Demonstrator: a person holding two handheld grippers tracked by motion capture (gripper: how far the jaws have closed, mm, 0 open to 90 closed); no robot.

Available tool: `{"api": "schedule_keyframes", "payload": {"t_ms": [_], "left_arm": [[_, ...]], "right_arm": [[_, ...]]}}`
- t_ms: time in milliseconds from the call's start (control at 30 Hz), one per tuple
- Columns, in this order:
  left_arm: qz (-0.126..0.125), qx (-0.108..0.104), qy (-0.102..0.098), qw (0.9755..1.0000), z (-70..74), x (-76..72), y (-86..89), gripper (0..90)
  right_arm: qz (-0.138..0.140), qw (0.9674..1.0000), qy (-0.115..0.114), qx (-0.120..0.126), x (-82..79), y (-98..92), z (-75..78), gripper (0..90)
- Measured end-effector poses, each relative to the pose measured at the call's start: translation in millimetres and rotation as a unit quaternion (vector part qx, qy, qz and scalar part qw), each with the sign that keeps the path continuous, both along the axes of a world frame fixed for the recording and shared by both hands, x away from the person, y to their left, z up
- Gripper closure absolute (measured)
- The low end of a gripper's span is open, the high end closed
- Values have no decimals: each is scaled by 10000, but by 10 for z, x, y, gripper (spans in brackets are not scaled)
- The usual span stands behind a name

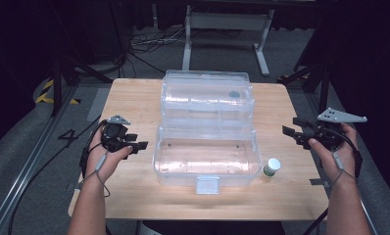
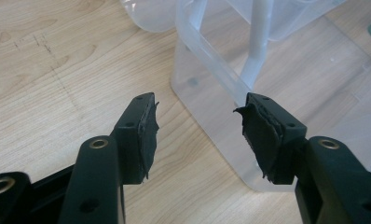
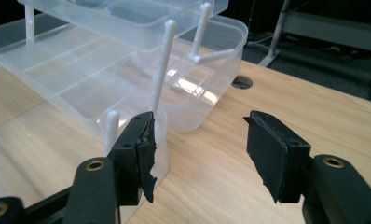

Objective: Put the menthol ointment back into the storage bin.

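both tongs spread, empty: left tongs, right tongs flank clear plastic box on worktop. likely light, slick, flexing; grip rim.

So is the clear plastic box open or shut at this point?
Open. The clear plastic box has its tiered tray swung up and back on white arms, leaving the bottom compartment exposed.

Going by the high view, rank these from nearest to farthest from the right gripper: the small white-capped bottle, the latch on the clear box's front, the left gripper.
1. Small white-capped bottle: on the table just below-left of the right gripper.
2. Latch: at the front middle of the clear box.
3. Left gripper: beyond the box, at the table's left side.
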State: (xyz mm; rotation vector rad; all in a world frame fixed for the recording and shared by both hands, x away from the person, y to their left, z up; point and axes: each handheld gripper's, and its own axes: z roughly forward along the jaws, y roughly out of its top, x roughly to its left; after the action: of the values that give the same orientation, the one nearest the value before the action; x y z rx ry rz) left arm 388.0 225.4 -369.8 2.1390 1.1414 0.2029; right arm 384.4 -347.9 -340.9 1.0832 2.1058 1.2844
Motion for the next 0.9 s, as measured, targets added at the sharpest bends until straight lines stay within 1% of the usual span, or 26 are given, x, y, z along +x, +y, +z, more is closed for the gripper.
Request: {"api": "schedule_keyframes", "payload": {"t_ms": [100,133,167,233,267,300,400,433,500,600,733,800,867,900], "left_arm": [[10,13,26,10000,0,8,-1,447],[-23,22,41,10000,-7,18,5,446],[-23,31,73,10000,-11,20,4,445],[3,48,97,9999,-15,18,1,442],[7,144,108,9998,-21,25,3,441],[29,162,105,9998,-21,27,2,439],[12,163,128,9998,-23,28,-1,437],[12,163,128,9998,-23,28,-1,437],[11,183,140,9997,-25,30,-5,437],[1,210,170,9996,-30,33,-8,436],[-24,251,183,9995,-42,38,-20,435],[-28,262,197,9995,-44,39,-23,434],[-50,284,198,9994,-46,42,-20,433],[-46,281,206,9994,-48,41,-19,433]], "right_arm": [[15,9997,183,-175,-10,5,-13,426],[24,9995,223,-238,-11,4,-14,426],[22,9990,299,-340,-16,8,-14,421],[42,9983,426,-401,-19,16,-16,419],[46,9979,481,-438,-19,25,-21,419],[56,9974,553,-455,-22,35,-26,418],[104,9959,710,-553,-20,61,-52,416],[104,9959,710,-553,-20,61,-52,416],[136,9941,836,-680,-18,77,-72,415],[218,9901,1070,-881,-13,102,-109,415],[319,9853,1330,-1023,-2,132,-165,412],[360,9815,1505,-1125,3,155,-201,410],[429,9788,1582,-1232,13,177,-237,408],[458,9766,1675,-1270,15,190,-257,403]]}}
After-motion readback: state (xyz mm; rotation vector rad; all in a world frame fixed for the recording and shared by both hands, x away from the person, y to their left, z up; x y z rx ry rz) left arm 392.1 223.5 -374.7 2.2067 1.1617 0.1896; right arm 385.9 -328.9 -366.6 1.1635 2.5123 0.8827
